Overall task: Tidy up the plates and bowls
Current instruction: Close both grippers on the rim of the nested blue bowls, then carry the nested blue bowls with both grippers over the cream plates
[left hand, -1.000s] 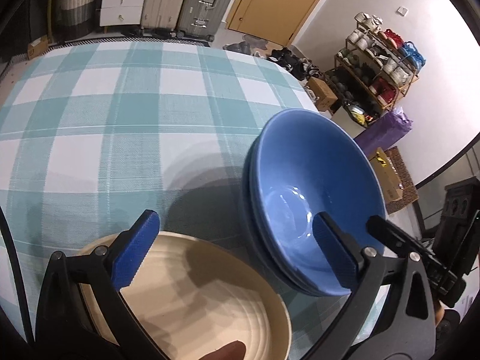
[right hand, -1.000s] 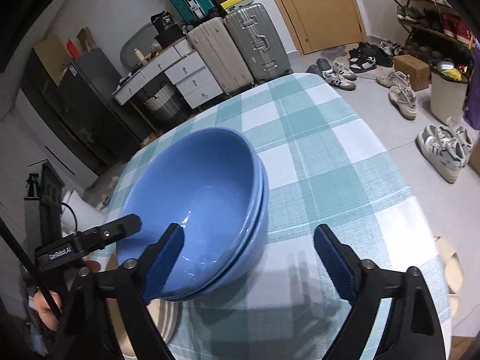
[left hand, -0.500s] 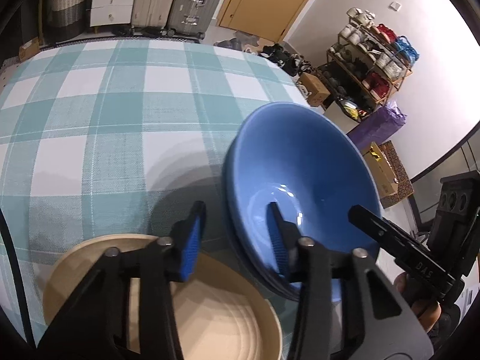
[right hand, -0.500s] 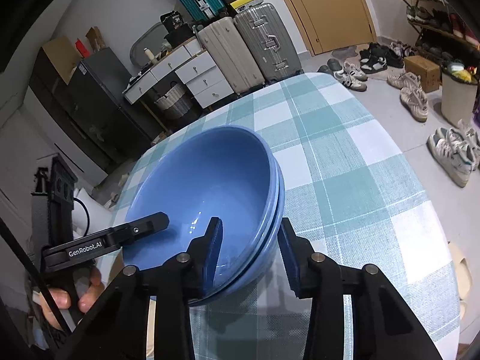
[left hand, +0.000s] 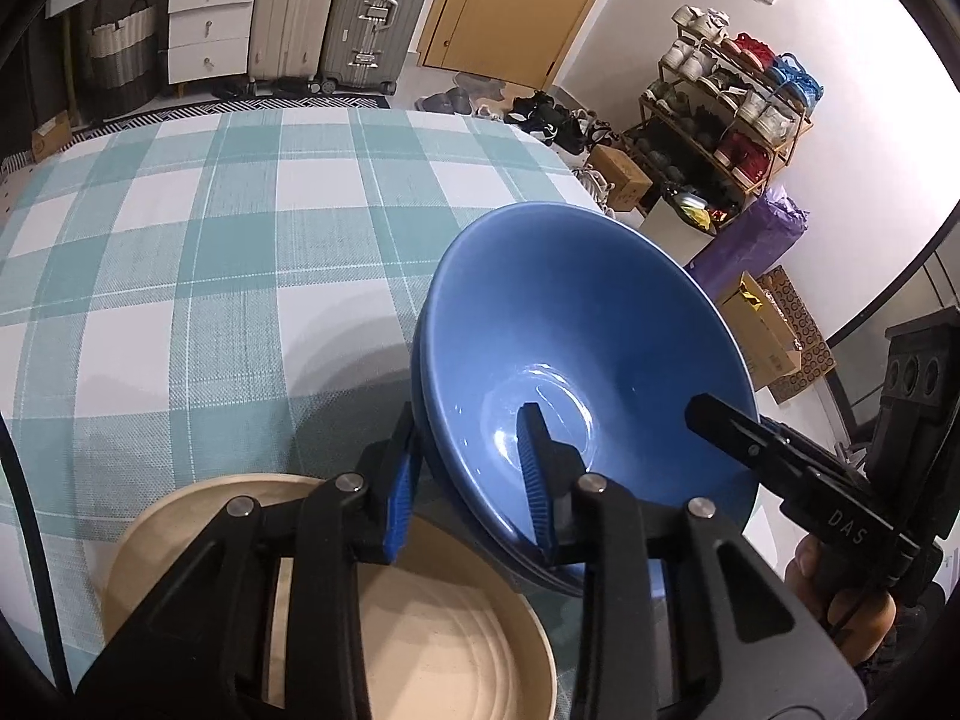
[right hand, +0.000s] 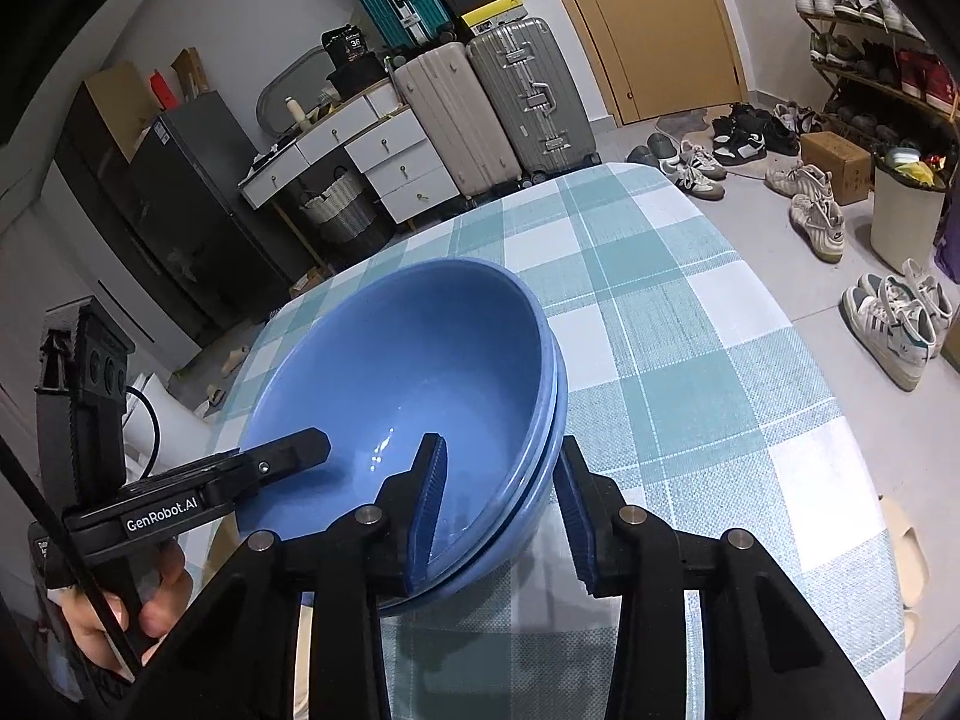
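Observation:
A stack of blue bowls [left hand: 576, 348] sits nested on the teal checked tablecloth [left hand: 198, 252]; it also shows in the right wrist view [right hand: 408, 372]. My left gripper [left hand: 471, 480] is shut on the near rim of the stack, one finger inside and one outside. My right gripper [right hand: 498, 510] is shut on the opposite rim in the same way. A cream plate [left hand: 420, 618] lies on the cloth just below my left gripper.
The table's right edge [right hand: 840, 396] is close to the bowls, with shoes [right hand: 894, 324] on the floor beyond. Suitcases [left hand: 372, 12] and white drawers [left hand: 204, 18] stand past the far edge. A shoe rack [left hand: 738, 96] is at right.
Both grippers closed from wide open onto opposite rims of the blue bowl stack. The stack now looks slightly tilted and closer in both views.

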Tool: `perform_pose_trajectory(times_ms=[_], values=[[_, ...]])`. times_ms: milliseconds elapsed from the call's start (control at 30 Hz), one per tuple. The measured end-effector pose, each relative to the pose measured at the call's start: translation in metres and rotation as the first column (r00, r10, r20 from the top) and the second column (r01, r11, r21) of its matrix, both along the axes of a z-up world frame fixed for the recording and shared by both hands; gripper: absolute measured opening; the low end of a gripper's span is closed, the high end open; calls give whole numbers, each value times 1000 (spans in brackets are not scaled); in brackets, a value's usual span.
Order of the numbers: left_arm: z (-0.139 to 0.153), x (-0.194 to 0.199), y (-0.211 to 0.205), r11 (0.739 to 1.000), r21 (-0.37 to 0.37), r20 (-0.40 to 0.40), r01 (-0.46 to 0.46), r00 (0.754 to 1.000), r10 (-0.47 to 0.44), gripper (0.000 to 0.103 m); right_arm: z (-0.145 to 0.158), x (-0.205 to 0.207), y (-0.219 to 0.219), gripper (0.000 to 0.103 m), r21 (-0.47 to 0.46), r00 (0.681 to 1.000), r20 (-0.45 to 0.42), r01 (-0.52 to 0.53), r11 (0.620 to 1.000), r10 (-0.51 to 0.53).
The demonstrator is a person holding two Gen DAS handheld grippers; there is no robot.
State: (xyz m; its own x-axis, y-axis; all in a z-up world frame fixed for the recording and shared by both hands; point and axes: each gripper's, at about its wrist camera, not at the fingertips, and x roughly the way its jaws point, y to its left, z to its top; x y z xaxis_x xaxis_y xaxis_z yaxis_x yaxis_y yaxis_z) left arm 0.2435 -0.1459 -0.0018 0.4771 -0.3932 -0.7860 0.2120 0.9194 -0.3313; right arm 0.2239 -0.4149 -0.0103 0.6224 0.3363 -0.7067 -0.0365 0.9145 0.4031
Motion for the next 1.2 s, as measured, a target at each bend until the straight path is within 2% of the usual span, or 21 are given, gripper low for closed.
perform_pose_trajectory(times_ms=[567, 900, 1200], values=[[48, -43, 8, 1000, -13, 83, 4, 997, -3, 28, 40, -31, 7, 38, -23, 997, 73, -4, 1000, 6], [85, -84, 26, 1000, -14, 137, -23, 990, 25, 28, 69, -55, 27, 38, -34, 993, 112, -34, 999, 38], [105, -121, 55, 997, -15, 156, -69, 985, 71, 28, 82, -68, 56, 38, -39, 988, 125, -81, 996, 86]])
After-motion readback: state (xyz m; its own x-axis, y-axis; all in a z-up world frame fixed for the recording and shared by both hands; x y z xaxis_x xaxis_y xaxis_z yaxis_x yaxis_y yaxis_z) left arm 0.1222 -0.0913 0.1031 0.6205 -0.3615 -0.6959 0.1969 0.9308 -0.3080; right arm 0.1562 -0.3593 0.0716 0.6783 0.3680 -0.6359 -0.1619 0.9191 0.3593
